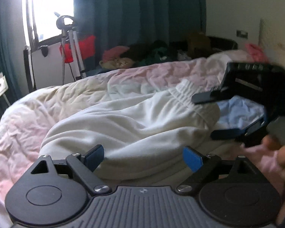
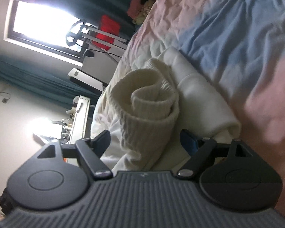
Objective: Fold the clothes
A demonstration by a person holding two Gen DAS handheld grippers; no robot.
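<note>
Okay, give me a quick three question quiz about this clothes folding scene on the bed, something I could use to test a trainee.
1. True or false: the left gripper has its jaws shut on the white garment.
2. Multiple choice: in the right wrist view, what lies just ahead of the right gripper? A) a red bag B) a ribbed cuff curled on itself C) a tripod
3. Fill in: the garment lies on a wrinkled ____ in pink, white and blue.

Key: 1 false, both grippers have their jaws open. 2 B. 3 bedspread.
</note>
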